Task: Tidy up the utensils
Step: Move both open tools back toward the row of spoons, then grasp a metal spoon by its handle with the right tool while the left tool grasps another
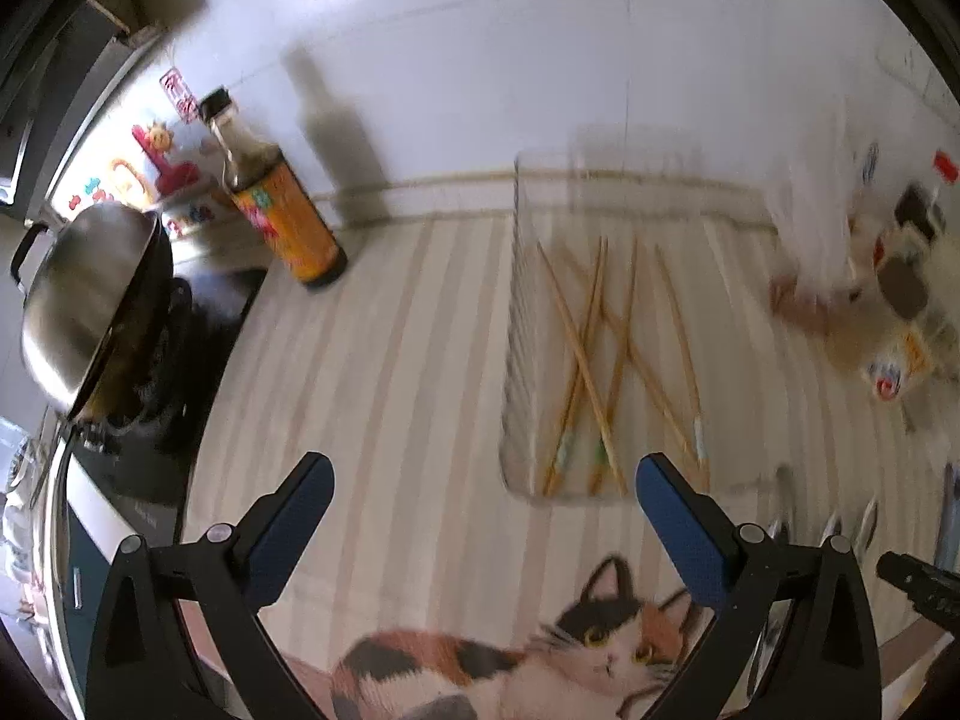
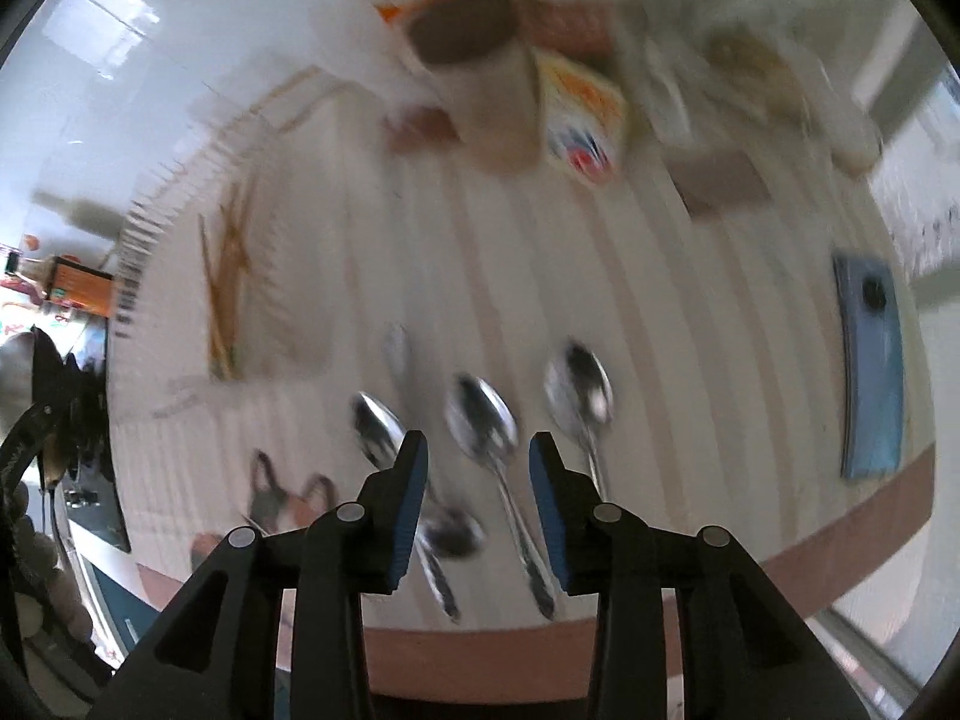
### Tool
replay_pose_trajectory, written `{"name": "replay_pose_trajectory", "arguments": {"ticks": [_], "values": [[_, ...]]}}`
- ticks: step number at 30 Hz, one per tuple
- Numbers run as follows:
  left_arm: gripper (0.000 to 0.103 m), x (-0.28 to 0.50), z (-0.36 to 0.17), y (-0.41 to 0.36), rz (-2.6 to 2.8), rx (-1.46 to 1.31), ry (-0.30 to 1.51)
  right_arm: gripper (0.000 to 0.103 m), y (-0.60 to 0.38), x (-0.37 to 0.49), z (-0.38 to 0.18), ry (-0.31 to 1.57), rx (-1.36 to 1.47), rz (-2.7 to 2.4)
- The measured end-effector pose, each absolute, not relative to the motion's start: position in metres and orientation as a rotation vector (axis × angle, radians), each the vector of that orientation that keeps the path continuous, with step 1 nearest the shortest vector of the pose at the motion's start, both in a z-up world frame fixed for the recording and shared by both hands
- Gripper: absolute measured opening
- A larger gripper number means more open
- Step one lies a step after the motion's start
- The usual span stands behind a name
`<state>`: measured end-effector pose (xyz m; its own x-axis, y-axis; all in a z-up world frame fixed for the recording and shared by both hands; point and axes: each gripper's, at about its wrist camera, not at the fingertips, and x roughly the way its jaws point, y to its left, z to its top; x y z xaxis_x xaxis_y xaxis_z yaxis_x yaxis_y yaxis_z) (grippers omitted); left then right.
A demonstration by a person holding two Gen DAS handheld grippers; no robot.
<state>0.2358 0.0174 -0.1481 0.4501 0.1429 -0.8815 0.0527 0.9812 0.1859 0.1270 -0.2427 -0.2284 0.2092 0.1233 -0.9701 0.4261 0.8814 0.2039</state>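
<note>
Counter (image 1: 384,360) under striped cloth with cat print (image 1: 606,642); white tiled wall behind. Wok (image 1: 90,300) on stove, sauce bottle (image 1: 282,210) at left. Chopsticks (image 1: 600,360) lie crossed in clear tray (image 1: 516,312). Spoons (image 2: 480,420) on cloth beside tray. Left claw (image 1: 483,510) wide open, empty. Right claw (image 2: 479,468) open above middle spoon. Jars at back too blurred to identify.

Ahead of my left hand-held gripper (image 1: 483,489) the chopsticks (image 1: 594,360) lie crossed in a tray (image 1: 510,324) on the counter (image 1: 384,372), a bottle (image 1: 282,210) to their left. Three spoons (image 2: 483,420) lie side by side before my right hand-held gripper (image 2: 478,462), the tray to their left.
</note>
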Motion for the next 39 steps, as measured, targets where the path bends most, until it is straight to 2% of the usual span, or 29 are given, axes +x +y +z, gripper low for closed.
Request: {"name": "replay_pose_trajectory", "arguments": {"ticks": [11,12,15,17,18,23,25,27,33,35,37,39], "values": [[0.103,0.201,-0.204,-0.021,0.091,0.323,1.229,0.038,-0.214,0.12,-0.298,1.454,0.283,-0.184],[0.102,0.199,-0.207,-0.025,0.083,0.319,1.242,0.034,-0.209,0.12,-0.297,1.434,0.237,-0.189],[0.099,0.19,-0.218,-0.046,0.009,0.282,1.297,0.01,-0.203,0.117,-0.301,1.434,0.14,-0.239],[0.09,0.186,-0.227,-0.06,-0.059,0.246,1.345,0.008,-0.209,0.114,-0.303,1.429,0.165,-0.236],[0.081,0.184,-0.233,-0.072,-0.101,0.235,1.372,0.007,-0.213,0.112,-0.303,1.433,0.175,-0.246],[0.07,0.181,-0.257,-0.107,-0.227,0.166,1.47,0.007,-0.234,0.099,-0.306,1.448,0.224,-0.247],[0.056,0.184,-0.264,-0.116,-0.247,0.155,1.481,0.007,-0.242,0.096,-0.308,1.452,0.235,-0.254],[0.048,0.187,-0.27,-0.122,-0.251,0.159,1.488,0.007,-0.251,0.088,-0.309,1.456,0.245,-0.266],[0.037,0.194,-0.283,-0.139,-0.215,0.2,1.469,0.007,-0.271,0.071,-0.312,1.459,0.27,-0.267],[0.027,0.192,-0.282,-0.145,-0.227,0.203,1.457,0.007,-0.273,0.069,-0.312,1.459,0.271,-0.269],[0.005,0.188,-0.281,-0.148,-0.244,0.232,1.449,0.007,-0.274,0.068,-0.312,1.455,0.272,-0.273],[0.004,0.186,-0.279,-0.151,-0.254,0.246,1.448,0.007,-0.276,0.07,-0.309,1.451,0.28,-0.278]]}}
